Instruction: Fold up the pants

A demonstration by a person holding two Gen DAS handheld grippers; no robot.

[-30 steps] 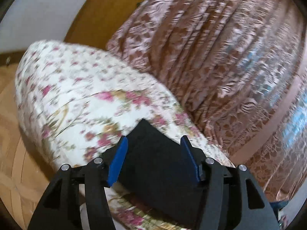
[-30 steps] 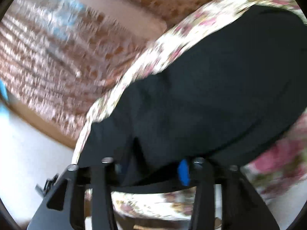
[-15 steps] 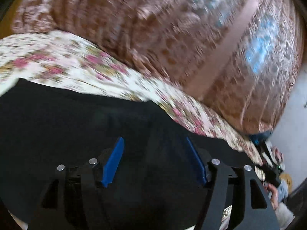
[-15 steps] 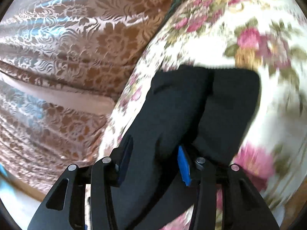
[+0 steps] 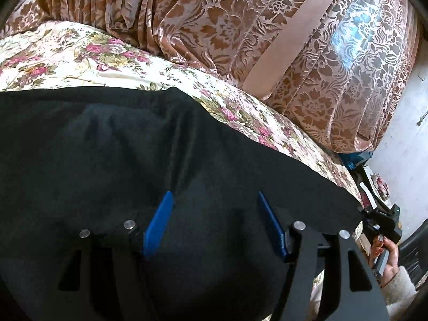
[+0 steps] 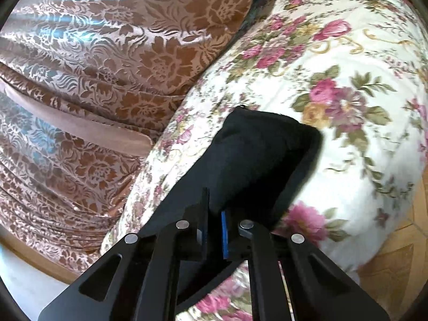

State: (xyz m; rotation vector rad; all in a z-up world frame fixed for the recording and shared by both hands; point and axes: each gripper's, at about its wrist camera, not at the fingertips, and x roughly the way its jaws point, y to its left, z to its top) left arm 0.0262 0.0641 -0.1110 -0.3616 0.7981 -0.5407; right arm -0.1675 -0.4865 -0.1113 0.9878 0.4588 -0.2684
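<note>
1. Where the black pants (image 6: 256, 160) lie on the floral bed cover (image 6: 347, 61), we see the right gripper (image 6: 214, 230) clamped on their fold at 6 o'clock.
2. We see the left gripper (image 5: 216, 224) spread over the pants (image 5: 133, 147), pinching nothing.

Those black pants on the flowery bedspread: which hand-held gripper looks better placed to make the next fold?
The right hand-held gripper, probably: its jaws are shut on the end of the black pants, ready to carry it. The left hand-held gripper hovers open over the wide part, gripping nothing.
</note>
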